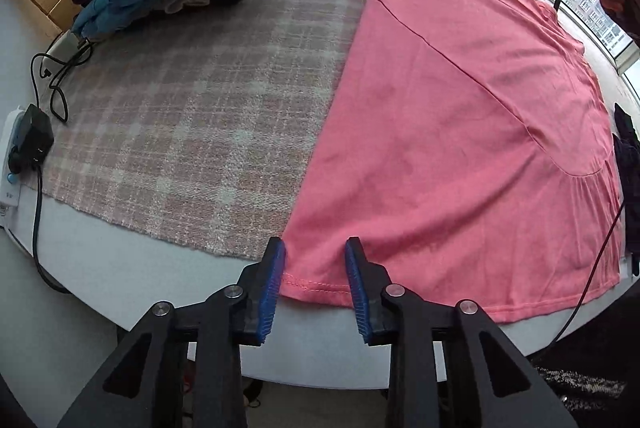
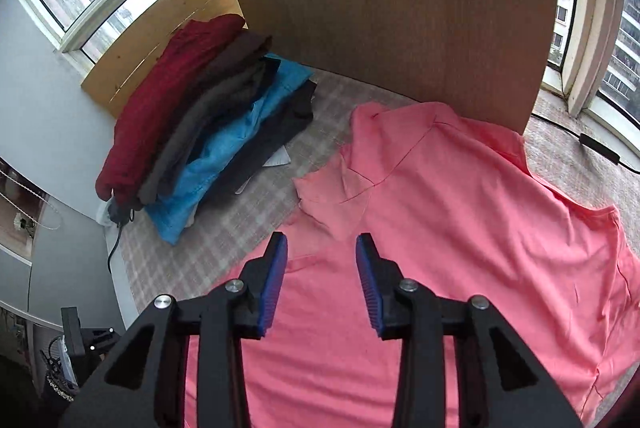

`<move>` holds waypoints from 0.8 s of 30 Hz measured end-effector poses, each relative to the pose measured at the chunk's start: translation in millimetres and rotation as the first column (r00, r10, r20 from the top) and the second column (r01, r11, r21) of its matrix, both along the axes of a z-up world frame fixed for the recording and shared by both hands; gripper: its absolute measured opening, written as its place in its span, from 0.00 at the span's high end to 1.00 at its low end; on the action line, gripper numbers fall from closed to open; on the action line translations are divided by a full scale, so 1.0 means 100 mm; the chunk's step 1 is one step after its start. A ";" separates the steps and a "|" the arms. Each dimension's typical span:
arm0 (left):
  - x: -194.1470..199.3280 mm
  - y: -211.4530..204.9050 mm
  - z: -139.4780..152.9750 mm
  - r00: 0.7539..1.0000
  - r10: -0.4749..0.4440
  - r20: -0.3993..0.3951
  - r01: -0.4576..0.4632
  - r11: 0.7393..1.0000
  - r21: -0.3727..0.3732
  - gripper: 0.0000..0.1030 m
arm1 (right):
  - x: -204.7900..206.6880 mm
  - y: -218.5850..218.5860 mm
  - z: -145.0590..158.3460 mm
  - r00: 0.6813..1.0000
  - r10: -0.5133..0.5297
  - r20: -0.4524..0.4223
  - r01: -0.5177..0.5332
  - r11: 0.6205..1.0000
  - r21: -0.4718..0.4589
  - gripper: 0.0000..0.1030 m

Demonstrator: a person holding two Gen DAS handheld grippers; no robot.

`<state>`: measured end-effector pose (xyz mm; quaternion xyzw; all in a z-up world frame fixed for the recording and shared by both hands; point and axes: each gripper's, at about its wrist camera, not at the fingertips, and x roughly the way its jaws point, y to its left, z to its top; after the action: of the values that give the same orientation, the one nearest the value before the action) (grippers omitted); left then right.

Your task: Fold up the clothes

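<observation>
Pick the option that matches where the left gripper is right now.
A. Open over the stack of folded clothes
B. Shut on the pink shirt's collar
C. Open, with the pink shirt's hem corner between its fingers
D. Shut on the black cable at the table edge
C: in the left wrist view the left gripper stands open, its blue fingers either side of the stitched hem corner of the pink shirt.

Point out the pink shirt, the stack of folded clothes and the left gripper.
pink shirt [image 1: 460, 148]: left wrist view, main body.
stack of folded clothes [image 2: 224, 140]: right wrist view, blue layer.
left gripper [image 1: 315, 268]: left wrist view, between fingertips.
</observation>
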<state>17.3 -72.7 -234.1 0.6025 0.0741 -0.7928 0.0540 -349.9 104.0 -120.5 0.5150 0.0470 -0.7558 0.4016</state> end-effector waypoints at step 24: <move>0.11 -0.30 -0.03 0.983 -0.151 -0.105 0.175 0.945 0.277 1.00 | -0.21 -1.52 -0.97 0.997 0.033 -0.066 -0.011 0.950 0.313 0.96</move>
<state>28.8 -102.4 -237.5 0.5751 0.1397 -0.7996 -0.1022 -371.0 -47.8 -217.3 0.5448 0.1859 -0.7519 0.3214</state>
